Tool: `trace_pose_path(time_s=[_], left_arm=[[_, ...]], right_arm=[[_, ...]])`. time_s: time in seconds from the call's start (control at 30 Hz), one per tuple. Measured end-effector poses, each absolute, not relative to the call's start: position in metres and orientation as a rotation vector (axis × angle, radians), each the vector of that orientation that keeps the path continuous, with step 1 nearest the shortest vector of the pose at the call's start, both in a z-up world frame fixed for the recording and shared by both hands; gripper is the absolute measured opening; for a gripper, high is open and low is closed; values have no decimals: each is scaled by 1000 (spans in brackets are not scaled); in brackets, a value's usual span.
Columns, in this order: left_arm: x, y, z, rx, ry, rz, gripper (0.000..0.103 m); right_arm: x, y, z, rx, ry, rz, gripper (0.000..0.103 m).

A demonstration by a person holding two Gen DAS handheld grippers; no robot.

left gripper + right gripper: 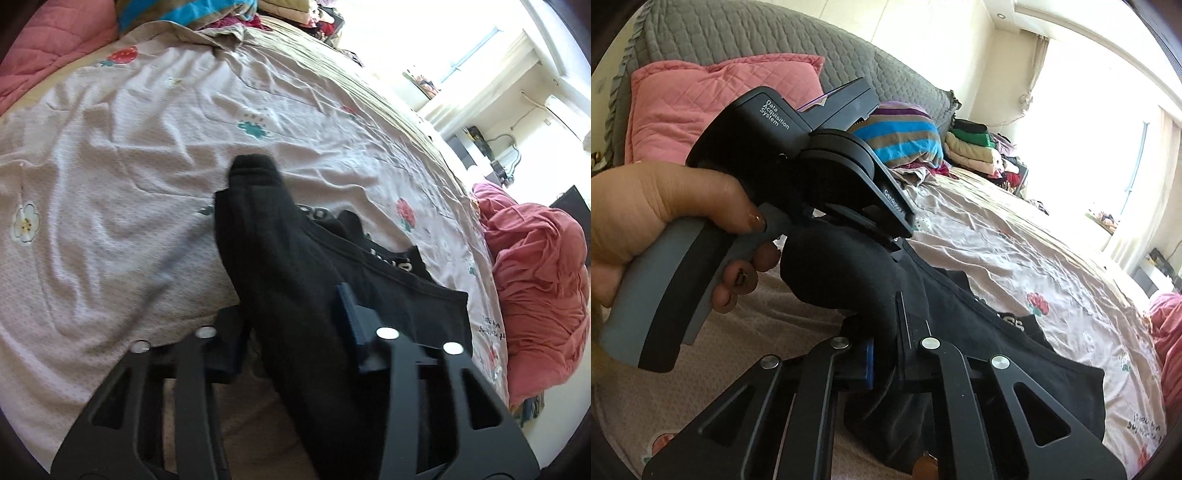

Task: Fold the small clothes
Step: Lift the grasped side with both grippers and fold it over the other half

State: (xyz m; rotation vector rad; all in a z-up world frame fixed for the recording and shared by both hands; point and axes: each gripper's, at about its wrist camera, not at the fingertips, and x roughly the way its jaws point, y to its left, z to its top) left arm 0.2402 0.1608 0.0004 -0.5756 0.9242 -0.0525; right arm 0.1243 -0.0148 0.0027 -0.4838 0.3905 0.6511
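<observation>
A black garment [266,229] lies bunched on the bed, and its waistband with white lettering [391,258] trails to the right. My left gripper [291,317] is shut on a thick fold of it, and the cloth fills the gap between the blue pads [351,314]. In the right wrist view a hand [646,206] holds the left gripper [901,247], which pinches the top of the black garment [842,266]. Just below, my right gripper [886,350] is shut on a thin fold of the same cloth. The rest of the garment drapes right over the sheet.
The bed has a pale pink sheet [129,166] printed with strawberries and flowers. A red blanket heap [535,277] sits at its right edge. A pink pillow [701,96], a grey quilted headboard [738,33] and a pile of striped clothes [905,136] lie at the far end.
</observation>
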Motion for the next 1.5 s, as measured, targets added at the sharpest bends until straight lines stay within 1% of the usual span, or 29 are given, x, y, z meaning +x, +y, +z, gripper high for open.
trace_pose_path(time_s=[0.17,0.73,1.1,1.5], left_arm=[[238,146,16,-545,902,-65,23],[237,74,75,-426,835,-146,23],[238,38,86,-382,849,-171,23],[252,-11,79,-331,904,-210,23]], right_arm=[[121,-30,9,-424,387,629,7],[119,-100,41,-181,409,571,6],[116,-140,45,-67,430,558,6],[115,-177,36,2,456,517,6]])
